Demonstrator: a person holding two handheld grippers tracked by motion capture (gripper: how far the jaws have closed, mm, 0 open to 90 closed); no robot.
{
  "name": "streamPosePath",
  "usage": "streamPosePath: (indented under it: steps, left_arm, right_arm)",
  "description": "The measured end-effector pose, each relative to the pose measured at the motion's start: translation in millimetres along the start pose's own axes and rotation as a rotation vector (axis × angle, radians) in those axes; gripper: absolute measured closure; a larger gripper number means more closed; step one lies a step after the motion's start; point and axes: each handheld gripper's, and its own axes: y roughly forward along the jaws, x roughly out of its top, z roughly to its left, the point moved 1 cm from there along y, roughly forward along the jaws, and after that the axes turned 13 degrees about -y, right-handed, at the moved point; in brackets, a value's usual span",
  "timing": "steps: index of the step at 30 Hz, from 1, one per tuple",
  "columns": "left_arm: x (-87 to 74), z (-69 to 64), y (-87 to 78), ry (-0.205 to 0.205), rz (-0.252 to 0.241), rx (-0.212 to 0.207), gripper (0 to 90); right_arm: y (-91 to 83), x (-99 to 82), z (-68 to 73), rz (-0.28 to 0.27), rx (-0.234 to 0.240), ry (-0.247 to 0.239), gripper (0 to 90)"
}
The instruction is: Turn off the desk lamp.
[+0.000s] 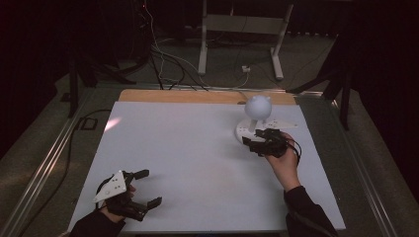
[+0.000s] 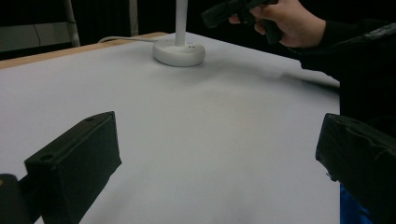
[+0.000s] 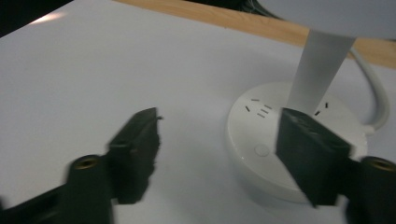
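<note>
Patience suits this step, since both tools are empty and nothing needs a hard grip. Nearest the person, the left gripper (image 1: pixel 141 188) rests low over the white table (image 1: pixel 188 163) with its jaws spread wide and nothing between them; it is well apart from the work and is best left parked there. Farther across, the right gripper (image 1: pixel 258 141) hovers just above the round base (image 3: pixel 261 149) of the white desk lamp (image 1: pixel 257 106), jaws parted and pinching nothing. In the right gripper view one jaw hangs over the base beside the stem (image 3: pixel 317 74), and the other is over bare table. A small round button (image 3: pixel 261 150) sits on the base between the jaws. If that button is the target, I judge a light, straight-down touch with one jaw tip is wise, keeping clear of the stem so the lamp does not tip or slide. The cord (image 3: pixel 379 100) trails off behind the base towards the wooden edge (image 1: pixel 197 96).
</note>
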Motion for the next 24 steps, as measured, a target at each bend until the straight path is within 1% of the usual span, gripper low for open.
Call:
streamPosePath:
  steps: [2,4,5,6,7,9,10,13,16,17,20,22,23,24]
  left_arm:
    - [0.1,0.0,-0.1,0.0,0.0,0.0,0.5]
    - [0.0,-0.1,-0.1,0.0,0.0,0.0,0.5]
    - [0.0,-0.1,-0.1,0.0,0.0,-0.001,0.5]
    - [0.0,0.0,-0.1,0.0,-0.001,-0.001,0.5]
    - [0.0,0.0,0.0,-0.001,-0.001,-0.001,0.5]
    - [0.1,0.1,-0.1,-0.001,-0.002,-0.002,0.5]
    - [0.0,0.1,-0.2,-0.002,-0.001,-0.002,0.5]
    - [0.2,0.1,-0.5,-0.001,-0.003,-0.002,0.5]
    - [0.1,-0.1,-0.9,0.002,0.0,-0.001,0.5]
    - [0.2,0.0,-0.9,0.0,-0.002,-0.001,0.4]
    - [0.3,0.1,-1.2,0.001,-0.004,-0.001,0.4]
    - [0.4,0.0,-1.1,0.0,-0.004,-0.001,0.5]
    - [0.4,-0.1,-1.1,0.001,-0.004,-0.002,0.5]
    - [0.4,-0.2,-1.0,0.0,-0.003,-0.004,0.5]
  right_arm:
    - [-4.5,-0.3,0.9,-0.012,0.012,-0.002,15.9]
    - [-10.0,-1.8,1.9,-0.018,0.054,-0.023,8.7]
    - [-13.3,-2.4,2.6,-0.031,0.072,-0.022,4.3]
    - [-15.1,-2.9,3.0,-0.032,0.086,-0.022,1.1]
    - [-17.9,-3.1,3.8,-0.034,0.112,-0.021,0.9]
    - [-24.6,-4.1,6.3,-0.062,0.137,-0.042,0.0]
    - [-27.8,-5.0,7.8,-0.077,0.14,-0.048,0.0]
    - [-34.6,-11.0,9.4,-0.116,0.119,-0.075,0.0]
    - [-40.0,-22.1,9.2,-0.105,0.111,-0.071,0.0]
    - [-41.1,-25.8,9.2,-0.087,0.102,-0.072,0.0]
    - [-44.6,-35.9,10.0,-0.059,0.092,-0.08,0.0]
    - [-47.1,-42.7,10.9,-0.049,0.101,-0.074,0.0]
    - [-48.2,-46.1,11.6,-0.038,0.097,-0.072,0.0]
    - [-49.1,-49.3,12.6,-0.033,0.097,-0.08,0.0]
